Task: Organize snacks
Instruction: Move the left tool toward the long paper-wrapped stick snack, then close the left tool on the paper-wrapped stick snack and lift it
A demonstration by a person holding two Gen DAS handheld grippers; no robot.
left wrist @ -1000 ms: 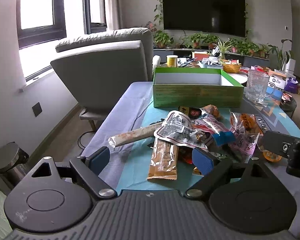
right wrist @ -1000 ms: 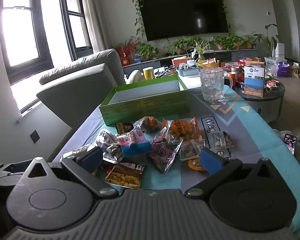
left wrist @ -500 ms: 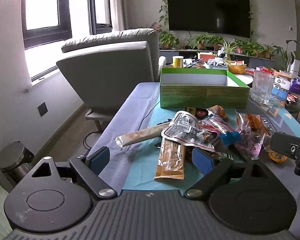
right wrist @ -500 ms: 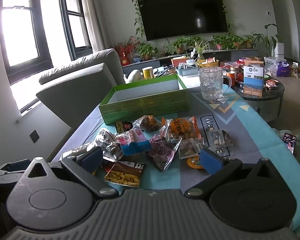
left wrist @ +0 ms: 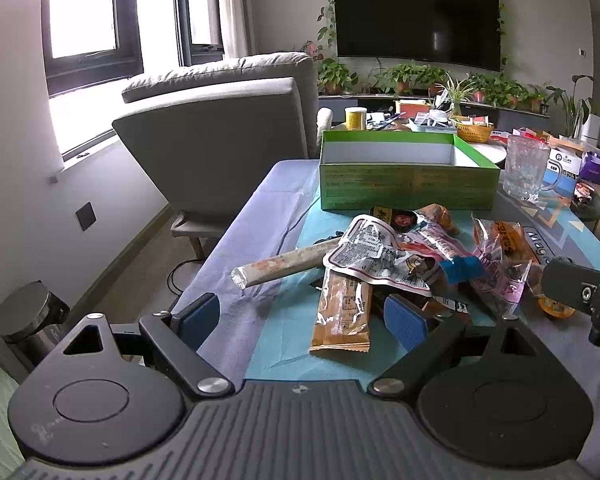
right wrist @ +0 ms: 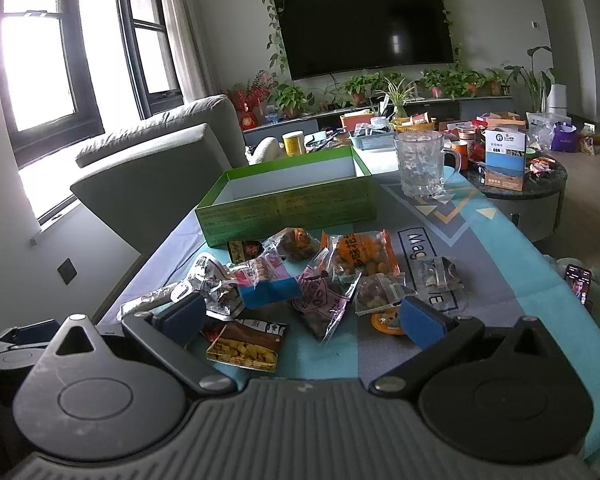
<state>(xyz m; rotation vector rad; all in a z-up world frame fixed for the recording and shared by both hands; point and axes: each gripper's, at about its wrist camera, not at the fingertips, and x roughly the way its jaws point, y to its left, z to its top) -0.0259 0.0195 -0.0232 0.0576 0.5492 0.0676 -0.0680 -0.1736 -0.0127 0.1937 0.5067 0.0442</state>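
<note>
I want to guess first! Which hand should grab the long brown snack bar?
Probably the left. Its gripper stands open with the brown snack bar lying just ahead between its fingers, while the right gripper faces other packets.

- "Mag", partly cut off, printed large on the worktop cloth.
- Snack packets carry Chinese print, too small to make out.

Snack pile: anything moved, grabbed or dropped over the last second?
Nothing visibly changed. The snacks lie in the same heap in front of the green box, and none has been picked up. The left gripper and right gripper stay open and empty at the near edge of the heap.
</note>
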